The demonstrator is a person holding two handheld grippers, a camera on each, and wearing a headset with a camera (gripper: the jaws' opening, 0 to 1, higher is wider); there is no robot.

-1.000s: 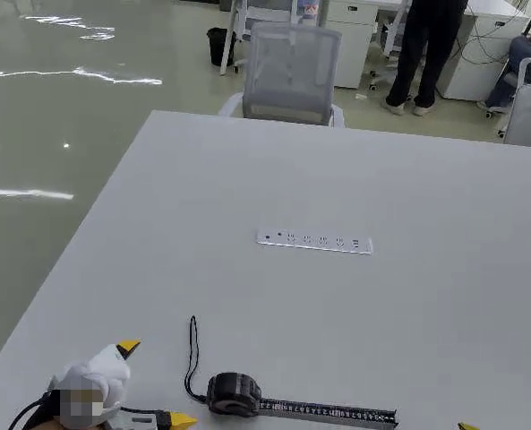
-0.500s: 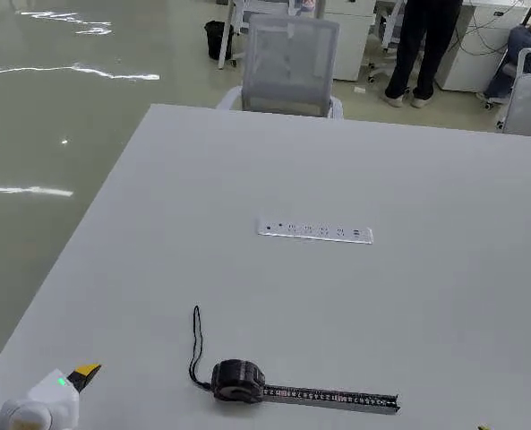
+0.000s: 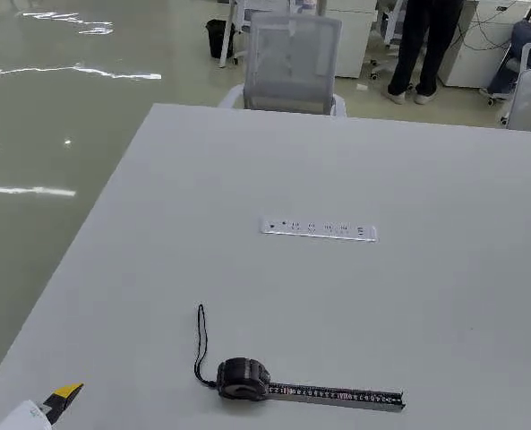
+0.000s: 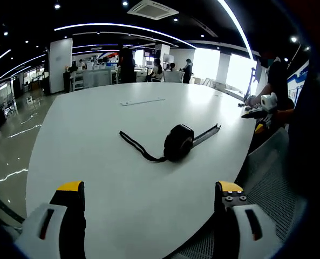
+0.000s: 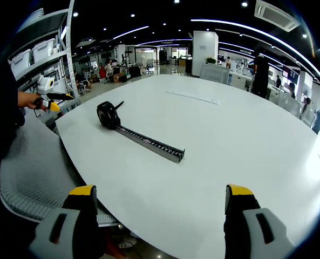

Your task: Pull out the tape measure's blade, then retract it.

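A black tape measure (image 3: pixel 243 378) lies near the front edge of the white table (image 3: pixel 247 161), with its blade (image 3: pixel 341 395) pulled out to the right and its black wrist cord (image 3: pixel 200 345) trailing away. A yellow fingertip (image 3: pixel 65 392) of my left gripper pokes in at the bottom left, well apart from the case. In the left gripper view the left gripper (image 4: pixel 150 189) stands open, facing the tape measure (image 4: pixel 178 142) from a distance. My right gripper (image 5: pixel 161 191) is open too, short of the blade's end (image 5: pixel 176 155). Nothing is held.
A white power strip (image 3: pixel 319 229) lies mid-table. A grey mesh chair (image 3: pixel 292 63) stands at the far edge, and a person (image 3: pixel 422 45) stands beyond it. A mesh chair seat (image 5: pixel 25 172) sits just off the near table edge.
My left gripper has drawn back from beside the tape measure toward the bottom left corner. The tape measure and its extended blade have stayed put.
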